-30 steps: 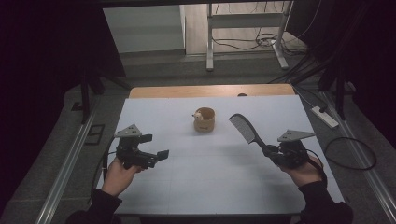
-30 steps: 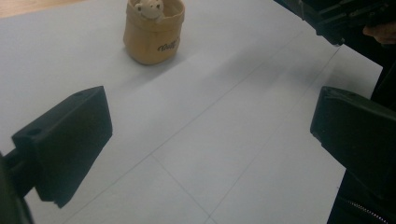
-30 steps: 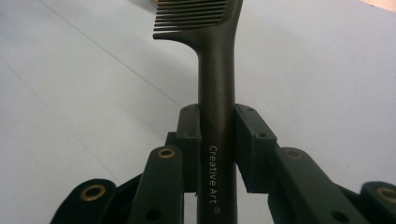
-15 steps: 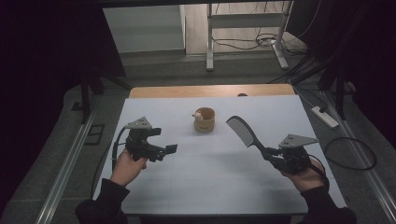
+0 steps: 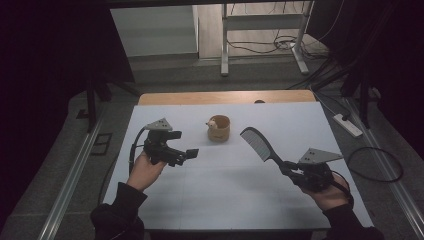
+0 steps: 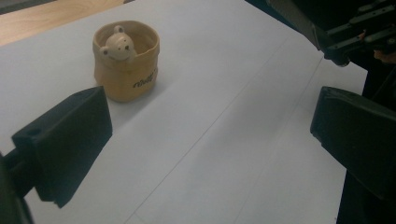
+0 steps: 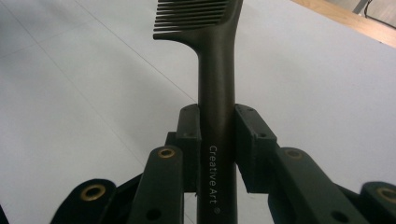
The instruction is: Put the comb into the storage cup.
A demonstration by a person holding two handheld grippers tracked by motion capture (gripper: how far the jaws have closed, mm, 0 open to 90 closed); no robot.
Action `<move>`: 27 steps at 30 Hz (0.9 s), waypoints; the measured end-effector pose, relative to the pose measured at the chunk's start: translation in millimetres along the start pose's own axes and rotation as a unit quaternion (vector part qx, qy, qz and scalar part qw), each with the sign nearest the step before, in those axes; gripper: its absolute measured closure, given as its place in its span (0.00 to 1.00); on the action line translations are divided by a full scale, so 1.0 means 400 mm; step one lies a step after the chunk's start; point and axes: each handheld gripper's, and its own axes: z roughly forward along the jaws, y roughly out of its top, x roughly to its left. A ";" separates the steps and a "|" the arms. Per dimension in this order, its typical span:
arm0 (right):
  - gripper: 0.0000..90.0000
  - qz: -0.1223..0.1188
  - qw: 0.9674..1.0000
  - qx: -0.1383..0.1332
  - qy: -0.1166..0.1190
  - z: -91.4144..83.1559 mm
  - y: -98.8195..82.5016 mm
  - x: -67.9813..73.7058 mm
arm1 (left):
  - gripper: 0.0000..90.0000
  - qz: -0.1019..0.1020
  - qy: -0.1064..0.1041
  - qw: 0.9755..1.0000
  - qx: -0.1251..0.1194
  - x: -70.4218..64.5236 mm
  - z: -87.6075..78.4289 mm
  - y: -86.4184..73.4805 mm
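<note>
High view: the right hand-held gripper (image 5: 291,172) sits at the near right of the white bench (image 5: 240,200), jaws clamped on the handle of a black comb (image 5: 257,144) whose toothed end slants up toward the far left. A tan cup with a bear figure (image 5: 219,128) stands near the middle. The left hand-held gripper (image 5: 186,156), near left, has its jaws spread apart with nothing between them.

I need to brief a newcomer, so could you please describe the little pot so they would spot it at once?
On the white table, look near the far middle. The tan pot stands alone there, with a small bear's head peeking over its rim.
</note>
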 end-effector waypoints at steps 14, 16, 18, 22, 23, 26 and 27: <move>0.80 -0.023 1.000 -0.009 0.005 -0.003 -0.002 0.034 | 0.00 -0.011 -0.024 1.000 -0.003 -0.017 0.021 -0.001; 0.80 -0.028 1.000 -0.010 0.007 -0.002 -0.001 0.039 | 0.00 -0.012 -0.026 1.000 -0.001 -0.018 0.022 -0.003; 0.80 -0.031 0.999 -0.010 0.009 0.000 -0.001 0.043 | 0.00 -0.013 -0.027 1.000 0.001 -0.020 0.025 -0.004; 0.80 -0.038 0.999 -0.011 0.013 0.002 0.001 0.053 | 0.00 -0.013 -0.028 1.000 0.007 -0.024 0.028 -0.003; 0.80 -0.040 0.999 -0.012 0.015 0.003 0.001 0.056 | 0.00 -0.012 -0.030 0.999 0.010 -0.025 0.029 -0.002; 0.80 -0.050 0.998 -0.015 0.022 0.006 0.004 0.067 | 0.00 -0.009 -0.031 0.999 0.019 -0.030 0.033 0.000; 0.80 -0.053 0.998 -0.016 0.024 0.008 0.005 0.072 | 0.00 -0.010 -0.036 0.999 0.019 -0.030 0.033 0.000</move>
